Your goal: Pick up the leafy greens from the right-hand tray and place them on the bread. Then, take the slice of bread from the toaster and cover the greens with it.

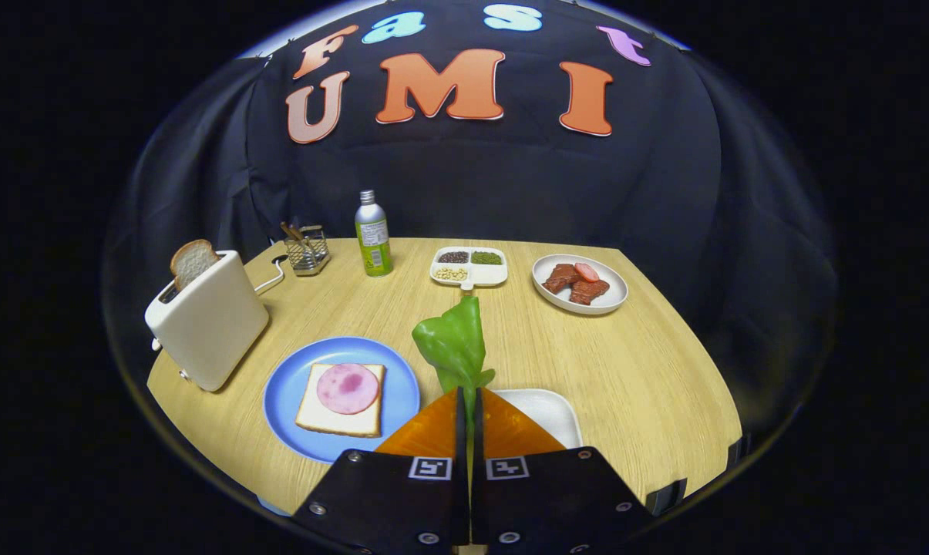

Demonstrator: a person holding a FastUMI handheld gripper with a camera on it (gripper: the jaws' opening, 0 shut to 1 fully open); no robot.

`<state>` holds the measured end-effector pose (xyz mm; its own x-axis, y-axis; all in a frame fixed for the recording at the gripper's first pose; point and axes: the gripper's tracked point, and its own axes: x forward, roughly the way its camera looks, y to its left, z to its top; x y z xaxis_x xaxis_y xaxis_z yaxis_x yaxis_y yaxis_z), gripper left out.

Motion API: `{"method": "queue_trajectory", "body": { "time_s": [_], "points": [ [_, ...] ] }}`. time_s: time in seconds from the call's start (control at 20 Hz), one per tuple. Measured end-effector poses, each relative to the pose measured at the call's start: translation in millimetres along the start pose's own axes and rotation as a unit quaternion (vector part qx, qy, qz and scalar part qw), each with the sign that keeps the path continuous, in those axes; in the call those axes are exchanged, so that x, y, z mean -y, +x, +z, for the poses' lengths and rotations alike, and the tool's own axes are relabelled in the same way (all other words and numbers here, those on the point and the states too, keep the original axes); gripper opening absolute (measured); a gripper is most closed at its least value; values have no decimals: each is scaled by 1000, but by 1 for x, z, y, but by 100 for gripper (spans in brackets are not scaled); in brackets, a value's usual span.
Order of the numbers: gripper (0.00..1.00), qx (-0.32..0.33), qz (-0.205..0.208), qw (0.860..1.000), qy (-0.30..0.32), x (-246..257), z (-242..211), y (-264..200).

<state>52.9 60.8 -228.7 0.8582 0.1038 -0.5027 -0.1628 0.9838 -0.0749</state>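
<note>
Greens [455, 344] are pinched by the stem between the closed gripper [468, 401] fingers, leaf standing upright just ahead of the fingertips, lifted clear of the tabletop [641, 370]. White tray [549, 412] lies directly beneath, on the right of the fingers. Left of the fingers: blue plate [287, 393] carrying a bread slice [333, 416] topped with a round of ham [348, 388]. Further left, toaster [208, 324] with second slice [193, 262] sticking up from its slot. Far side of tabletop, left to right: wire holder [307, 250], bottle [373, 235], divided dish [469, 267] of beans, white plate [614, 297] with reddish meat pieces [576, 285].
</note>
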Motion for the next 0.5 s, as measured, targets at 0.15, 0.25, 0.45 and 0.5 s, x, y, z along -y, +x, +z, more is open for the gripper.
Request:
{"method": "queue_trajectory", "body": {
  "time_s": [0.15, 0.25, 0.45, 0.5],
  "points": [
    [2, 0, 8, 1000, -9, -29, 0, -2],
    [2, -1, 16, 1000, -16, -47, 0, -3],
    [2, -6, 31, 999, -34, -80, -4, 2],
    [2, -9, 35, 999, -38, -86, -5, 3]
  ]
}}
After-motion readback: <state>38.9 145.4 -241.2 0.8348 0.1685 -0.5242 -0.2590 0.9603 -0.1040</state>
